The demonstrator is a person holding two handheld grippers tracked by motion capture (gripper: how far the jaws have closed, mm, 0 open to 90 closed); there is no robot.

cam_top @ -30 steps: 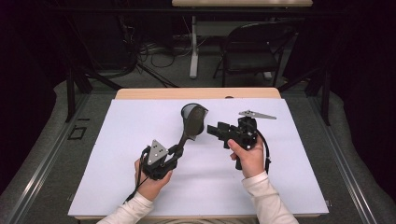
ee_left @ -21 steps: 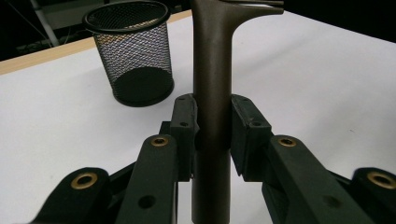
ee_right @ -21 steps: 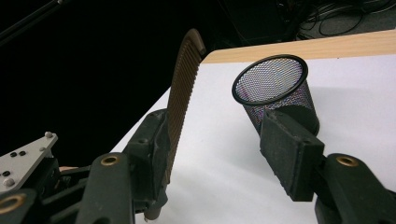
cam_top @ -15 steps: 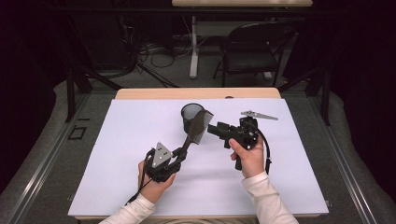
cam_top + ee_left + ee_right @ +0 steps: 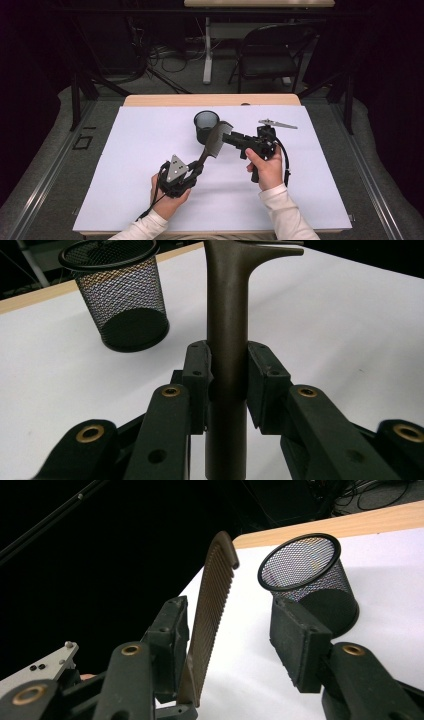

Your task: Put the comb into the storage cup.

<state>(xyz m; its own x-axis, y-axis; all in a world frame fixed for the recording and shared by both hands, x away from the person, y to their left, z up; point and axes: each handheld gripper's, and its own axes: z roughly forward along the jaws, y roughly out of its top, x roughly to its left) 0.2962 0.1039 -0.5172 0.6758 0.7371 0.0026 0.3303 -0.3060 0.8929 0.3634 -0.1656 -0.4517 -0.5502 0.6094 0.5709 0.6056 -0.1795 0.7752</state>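
Dark brown plastic comb (image 5: 216,140) swung clear of black wire-mesh cup (image 5: 206,125) near worktop's far edge. Left gripper (image 5: 192,171) clamps handle; right gripper (image 5: 229,138) jaws closing around teeth, one pad apart.

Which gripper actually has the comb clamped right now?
The left gripper: its pads press the comb handle. The right gripper straddles the toothed end, one pad standing clear.

high view overhead, faces forward-down; gripper views close, low; all share mesh cup (image 5: 206,125).
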